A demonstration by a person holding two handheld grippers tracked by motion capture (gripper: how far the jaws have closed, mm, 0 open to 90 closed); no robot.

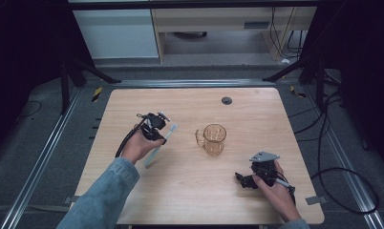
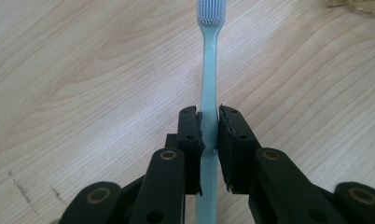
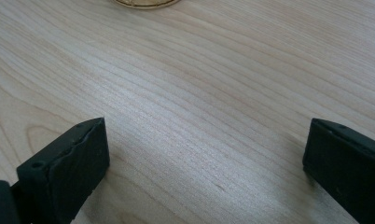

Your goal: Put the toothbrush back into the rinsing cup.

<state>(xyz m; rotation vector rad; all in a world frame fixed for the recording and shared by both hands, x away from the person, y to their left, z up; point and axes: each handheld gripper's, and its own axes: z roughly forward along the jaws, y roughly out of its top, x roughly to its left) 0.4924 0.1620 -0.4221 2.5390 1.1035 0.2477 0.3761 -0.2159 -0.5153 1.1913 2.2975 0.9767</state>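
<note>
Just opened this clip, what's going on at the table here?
A person works with a hand-held gripper in each hand at a wooden table. The left hand-held gripper is shut on the handle of a light blue toothbrush, bristle end pointing away from it. An amber glass mug stands upright mid-table, nothing visibly inside. The right hand-held gripper rests open near the table's front right, holding nothing.

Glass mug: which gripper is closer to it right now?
Left, narrowly. The left gripper, shut on the toothbrush, sits just left of the mug; the right gripper rests open, nearer the person.
</note>
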